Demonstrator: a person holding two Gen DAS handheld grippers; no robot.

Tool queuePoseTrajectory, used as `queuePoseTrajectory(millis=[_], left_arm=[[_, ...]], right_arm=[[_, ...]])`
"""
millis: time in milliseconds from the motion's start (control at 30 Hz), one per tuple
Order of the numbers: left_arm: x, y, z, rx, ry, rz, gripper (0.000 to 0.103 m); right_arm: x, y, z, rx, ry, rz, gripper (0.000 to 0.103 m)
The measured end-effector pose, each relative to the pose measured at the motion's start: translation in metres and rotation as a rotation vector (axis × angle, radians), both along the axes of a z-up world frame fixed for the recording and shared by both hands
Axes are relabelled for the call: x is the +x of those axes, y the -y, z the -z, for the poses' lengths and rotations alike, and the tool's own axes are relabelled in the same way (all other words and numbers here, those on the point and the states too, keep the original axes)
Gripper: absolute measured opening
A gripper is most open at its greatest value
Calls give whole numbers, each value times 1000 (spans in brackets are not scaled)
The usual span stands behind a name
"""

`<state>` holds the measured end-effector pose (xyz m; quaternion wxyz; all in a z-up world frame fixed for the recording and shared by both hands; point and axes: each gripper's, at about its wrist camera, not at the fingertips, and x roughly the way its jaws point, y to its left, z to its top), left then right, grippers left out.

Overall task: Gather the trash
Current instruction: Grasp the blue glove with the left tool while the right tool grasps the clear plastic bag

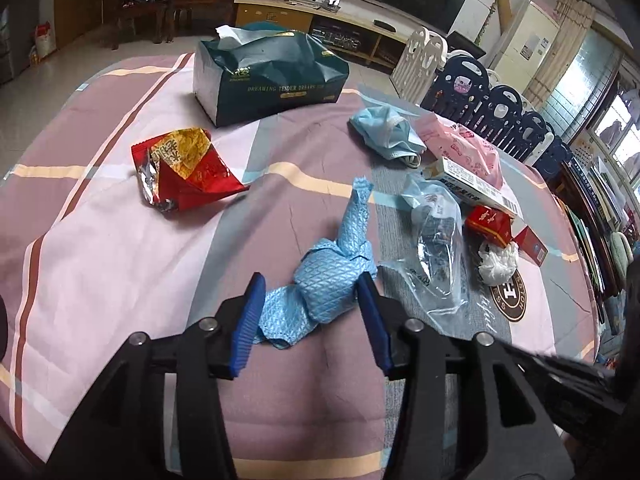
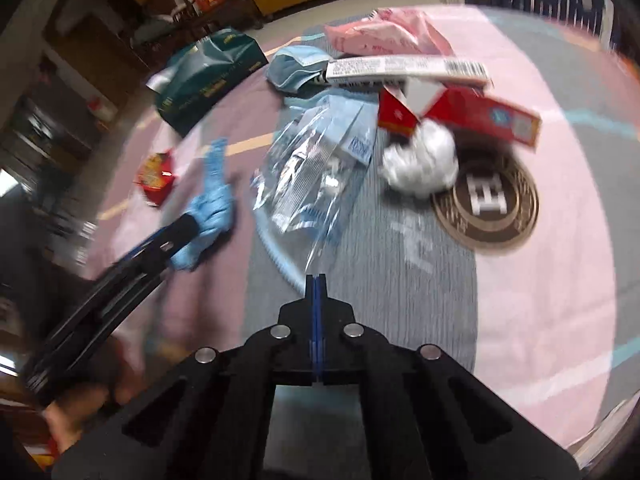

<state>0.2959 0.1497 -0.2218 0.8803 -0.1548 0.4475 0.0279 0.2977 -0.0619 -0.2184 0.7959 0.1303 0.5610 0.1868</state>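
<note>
A crumpled blue cloth lies on the striped tablecloth between the pads of my left gripper. The right pad touches the wad and the left pad stands off it, so the jaws are open. In the right wrist view the same cloth lies at the left gripper's fingertips. My right gripper is shut, its pads pinching the near corner of a clear plastic bag. That bag lies just right of the cloth.
A red snack wrapper lies to the left, with a dark green tissue box behind it. A blue face mask, pink packet, white carton, red cigarette pack and white crumpled film crowd the right. Folding chairs stand beyond the table.
</note>
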Motion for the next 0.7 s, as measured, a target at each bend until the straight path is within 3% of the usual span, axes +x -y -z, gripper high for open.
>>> queuePoseTrajectory(millis=[67,233,400,467,533,600,700], left_arm=[[2,0,1,-11,-1,-7,52],[6,5,5,-9,-10,-8,58],[12,14,17,47,-43,26,58],[14,16,15,52,-37,40,53],[16,17,14,19,-27,61,34],[14,18,10,33,-10,55,27],[1,8,-13,75,80,-19,26]], right_arm=[[-14,23,-3,93,-29,31,1],[-27,38,-5,31,-18,68,4],[-18,32,-13,-13,13,137,53],[-12,30,-17,-30,32,148,56],[-6,23,-18,-42,34,148,57],[1,13,-19,-57,47,143,58],[8,-15,-19,-114,85,102,60]])
